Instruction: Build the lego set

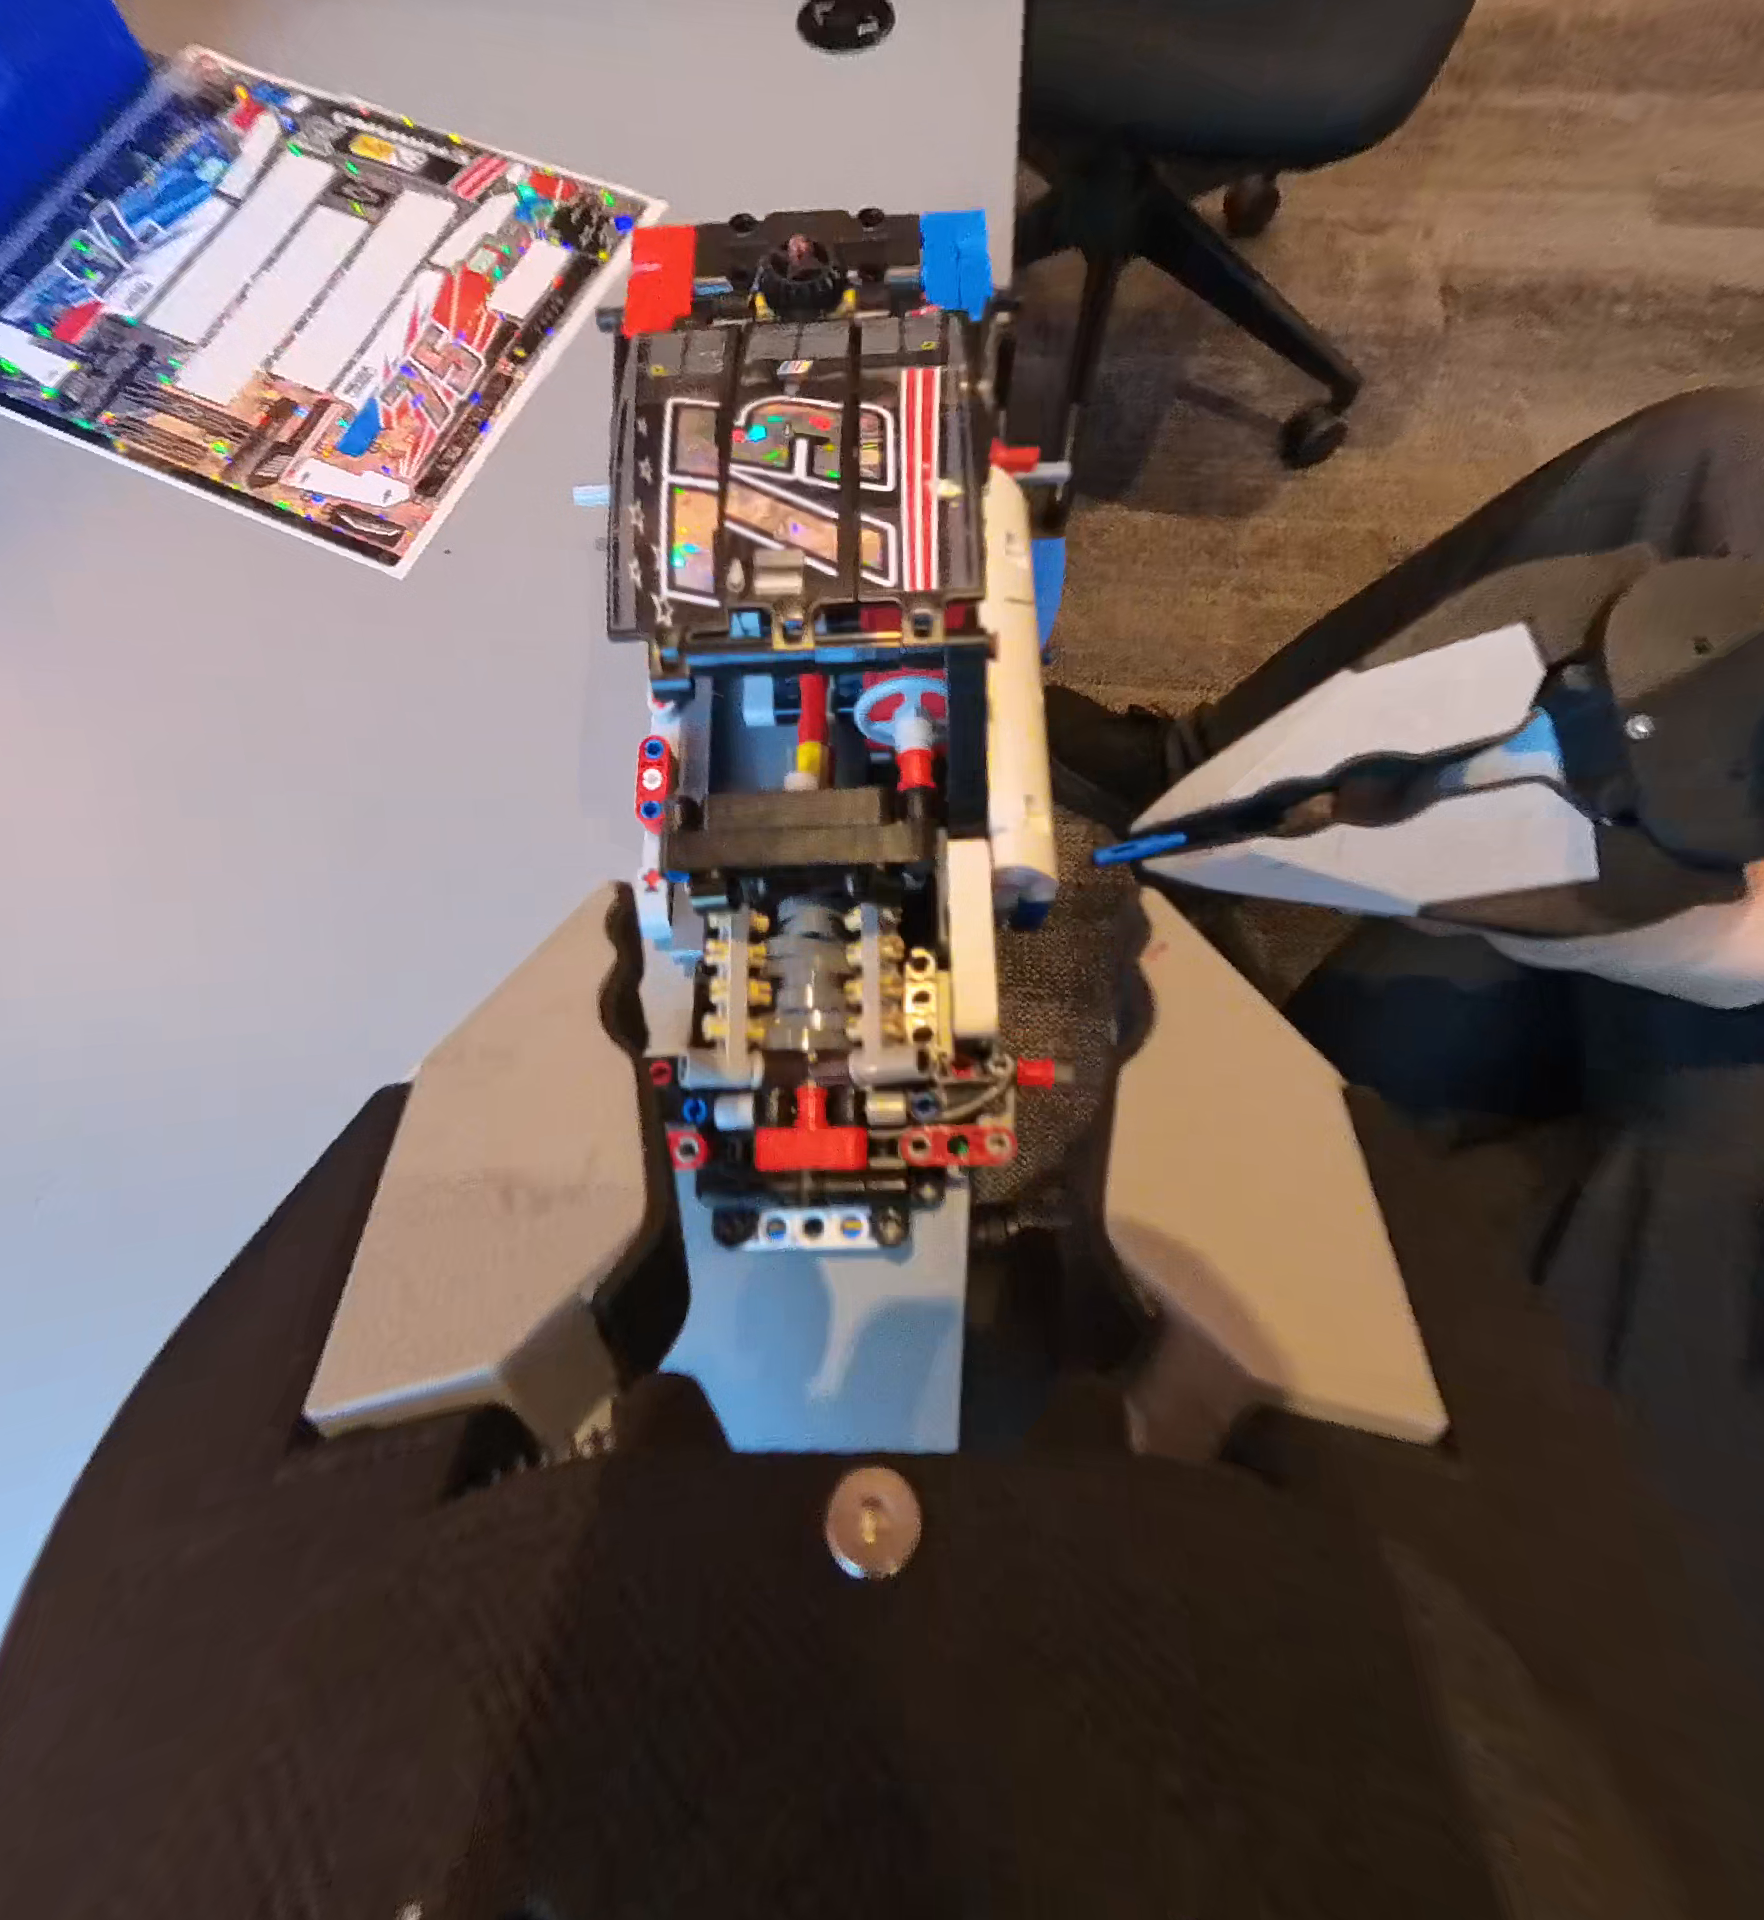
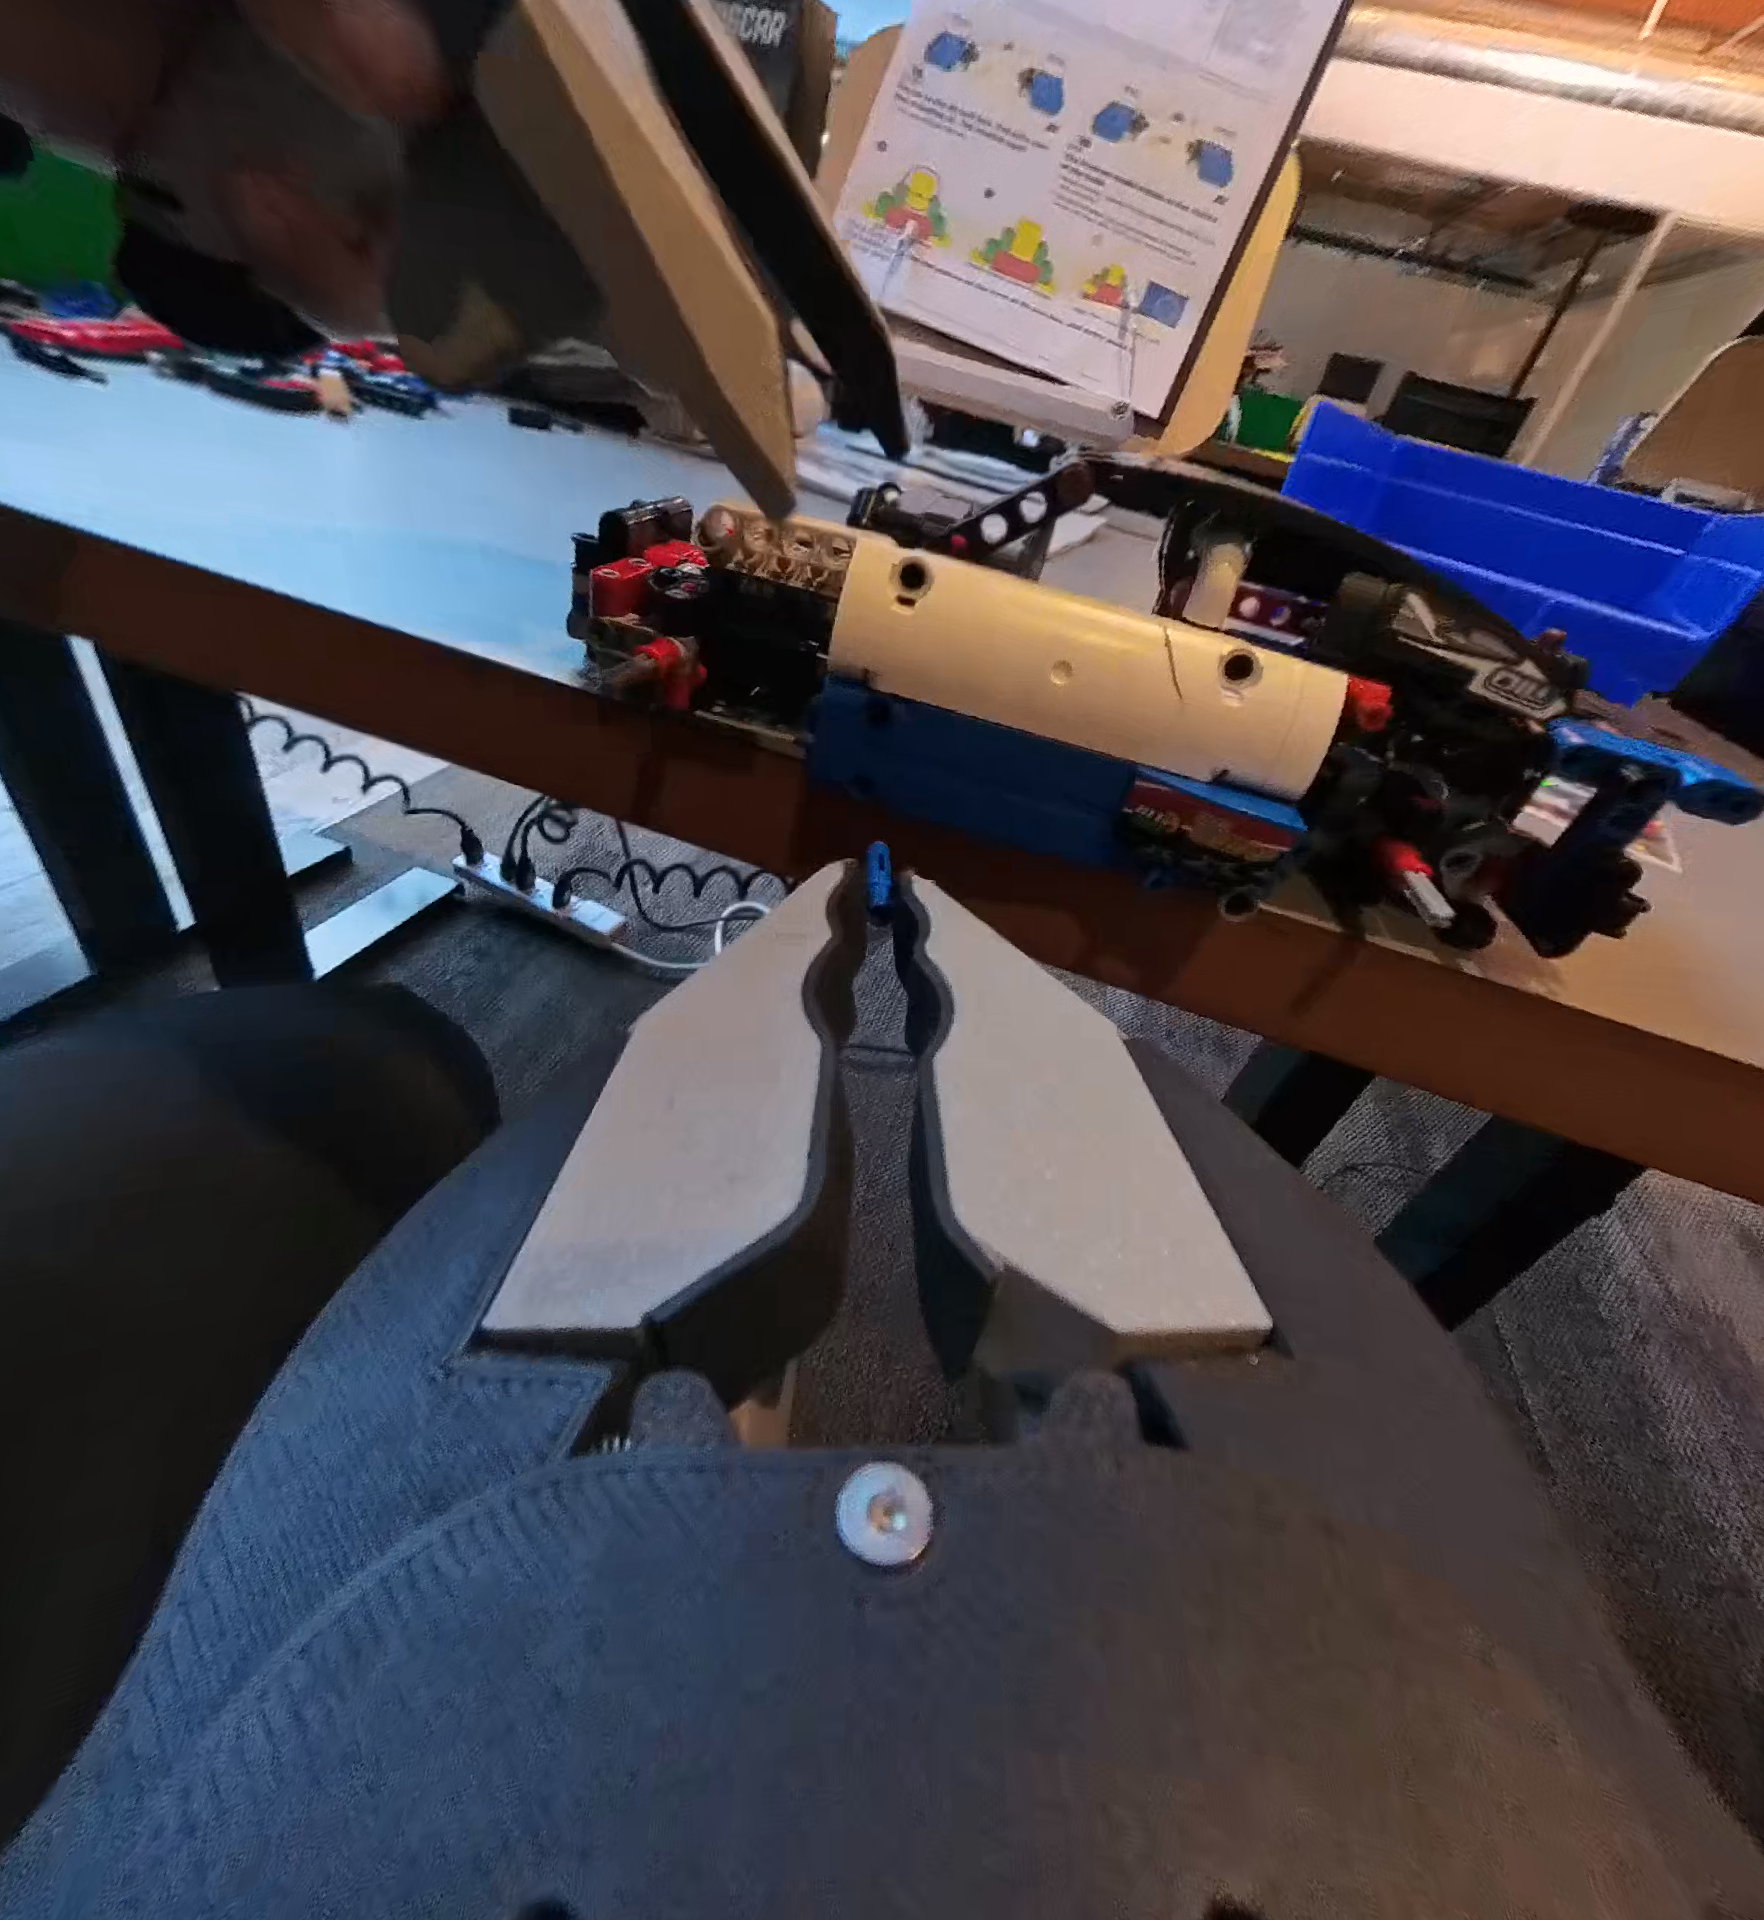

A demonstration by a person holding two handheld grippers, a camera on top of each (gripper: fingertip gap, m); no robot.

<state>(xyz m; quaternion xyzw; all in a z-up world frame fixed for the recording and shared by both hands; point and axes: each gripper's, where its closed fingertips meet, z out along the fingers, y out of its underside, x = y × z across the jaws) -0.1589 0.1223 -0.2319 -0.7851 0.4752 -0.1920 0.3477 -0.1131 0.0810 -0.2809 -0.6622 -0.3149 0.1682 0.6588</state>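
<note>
A part-built Lego car (image 1: 816, 727), with a black stickered roof, white side panels and an exposed engine, sits at the right edge of the grey table (image 1: 130, 831). My left gripper (image 1: 878, 925) is open, its fingers straddling the car's front end; the left finger is close to the car, the right finger stands apart. My right gripper (image 2: 878, 899) is shut on a small blue pin (image 2: 878, 873), held below table height just off the car's white and blue side (image 2: 1065, 665). It also shows in the left wrist view (image 1: 1377, 790) beside the car.
A sticker sheet (image 1: 265, 312) lies at the table's back left. A blue bin (image 2: 1543, 551) and a propped instruction sheet (image 2: 1075, 177) stand behind the car. Loose parts (image 2: 234, 353) lie far off. An office chair (image 1: 1221, 156) and a power strip (image 2: 545, 894) are on the carpet.
</note>
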